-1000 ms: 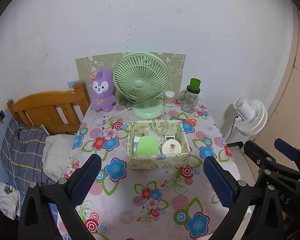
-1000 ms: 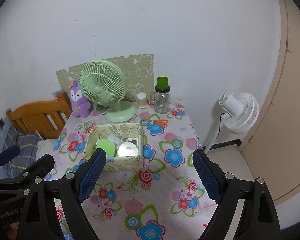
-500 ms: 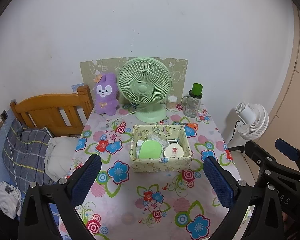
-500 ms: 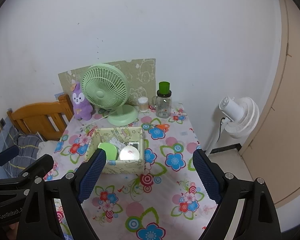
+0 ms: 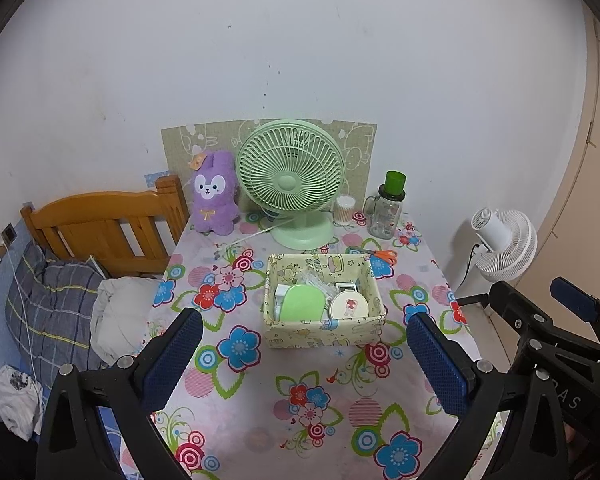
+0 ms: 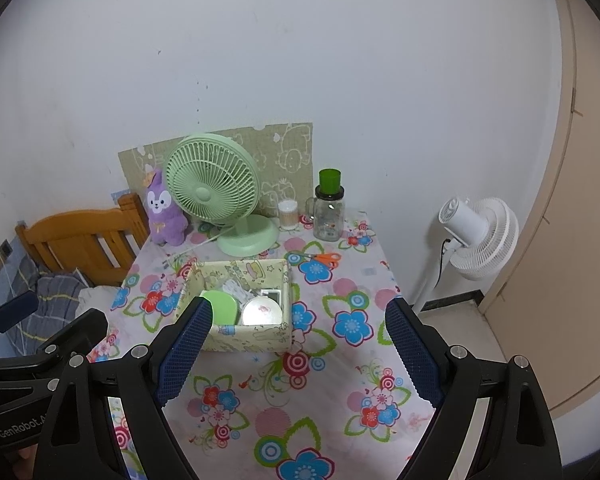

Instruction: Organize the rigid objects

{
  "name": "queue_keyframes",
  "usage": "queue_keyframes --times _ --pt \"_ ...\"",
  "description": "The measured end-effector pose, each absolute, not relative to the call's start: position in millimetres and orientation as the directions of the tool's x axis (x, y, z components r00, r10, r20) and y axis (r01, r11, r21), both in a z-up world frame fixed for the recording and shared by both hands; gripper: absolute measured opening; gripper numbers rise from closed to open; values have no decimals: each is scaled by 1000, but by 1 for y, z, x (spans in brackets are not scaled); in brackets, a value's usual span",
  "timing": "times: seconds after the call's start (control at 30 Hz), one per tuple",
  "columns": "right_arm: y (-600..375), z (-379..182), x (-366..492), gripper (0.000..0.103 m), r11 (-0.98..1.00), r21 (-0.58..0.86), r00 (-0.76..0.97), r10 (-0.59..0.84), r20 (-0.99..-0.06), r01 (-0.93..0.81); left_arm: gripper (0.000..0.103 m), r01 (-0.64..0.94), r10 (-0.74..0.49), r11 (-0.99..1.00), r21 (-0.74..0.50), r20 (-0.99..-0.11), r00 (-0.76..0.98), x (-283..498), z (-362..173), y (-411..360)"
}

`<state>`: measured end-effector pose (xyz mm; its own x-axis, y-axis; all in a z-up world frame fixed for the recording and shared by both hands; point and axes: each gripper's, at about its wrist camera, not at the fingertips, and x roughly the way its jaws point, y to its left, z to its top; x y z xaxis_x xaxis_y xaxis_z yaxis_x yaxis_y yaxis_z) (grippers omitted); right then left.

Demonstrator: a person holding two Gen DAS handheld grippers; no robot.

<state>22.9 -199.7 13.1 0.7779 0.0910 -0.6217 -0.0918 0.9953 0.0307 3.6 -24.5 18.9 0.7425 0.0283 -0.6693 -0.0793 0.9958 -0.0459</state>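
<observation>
Now, box (image 5: 324,326): mid-table, holding a green case (image 5: 302,303) and round tin (image 5: 349,306).
Handling: box walls likely soft; case and tin stiff, light, probably slick; pinch by edges.
Left gripper (image 5: 300,354): spread, empty.
Right gripper (image 6: 298,344): spread, empty.

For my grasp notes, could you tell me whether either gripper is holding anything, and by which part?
Nothing is held. The left gripper and right gripper both stand open and empty above the table, short of the box.

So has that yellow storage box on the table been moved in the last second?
No. The yellow box sits on the same flowers of the tablecloth, just in front of the green fan.
</observation>
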Motion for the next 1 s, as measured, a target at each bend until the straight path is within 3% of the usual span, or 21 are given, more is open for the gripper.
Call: queue_keyframes --times 1.0 --pt "-195 15 28 90 997 14 772 71 -632 -80 103 -81 22 995 -54 -684 729 12 18 -17"
